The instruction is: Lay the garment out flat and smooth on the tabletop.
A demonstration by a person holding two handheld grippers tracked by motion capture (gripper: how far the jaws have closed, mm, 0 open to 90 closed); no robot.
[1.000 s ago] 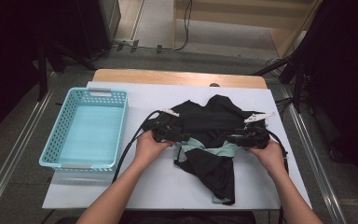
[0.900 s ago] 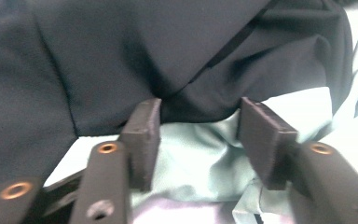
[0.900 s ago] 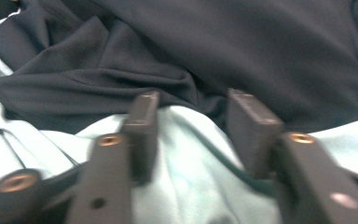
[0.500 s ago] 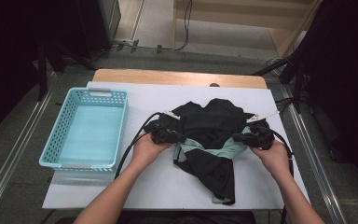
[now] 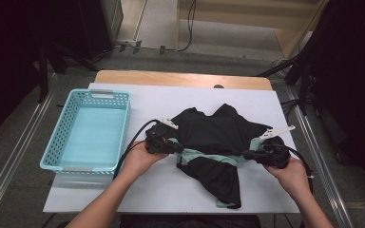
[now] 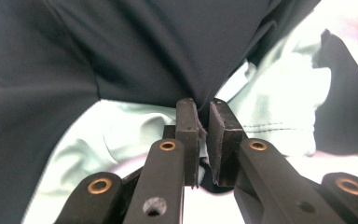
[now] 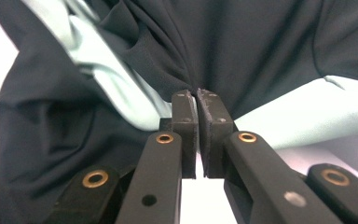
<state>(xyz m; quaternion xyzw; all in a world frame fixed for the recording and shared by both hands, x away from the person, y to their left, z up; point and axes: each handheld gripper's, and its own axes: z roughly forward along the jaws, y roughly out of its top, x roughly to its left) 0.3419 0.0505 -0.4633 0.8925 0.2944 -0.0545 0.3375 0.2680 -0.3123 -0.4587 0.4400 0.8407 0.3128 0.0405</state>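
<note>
A blue basket (image 5: 85, 130) sits at the left of the table (image 5: 138, 197). Just right of it, the left gripper (image 5: 175, 148) has clamped onto the black-and-mint garment (image 5: 216, 135) mid-table; the right gripper (image 5: 247, 155) has pinched its other side. Both were open a second ago, so lifting can begin. The gripper views show dark cloth (image 6: 135, 60) nipped between the pads (image 7: 209, 112), too small to tell from above.

Black-and-mint garment (image 5: 218, 137); light-blue basket (image 5: 57, 147); white table (image 5: 161, 190).
</note>
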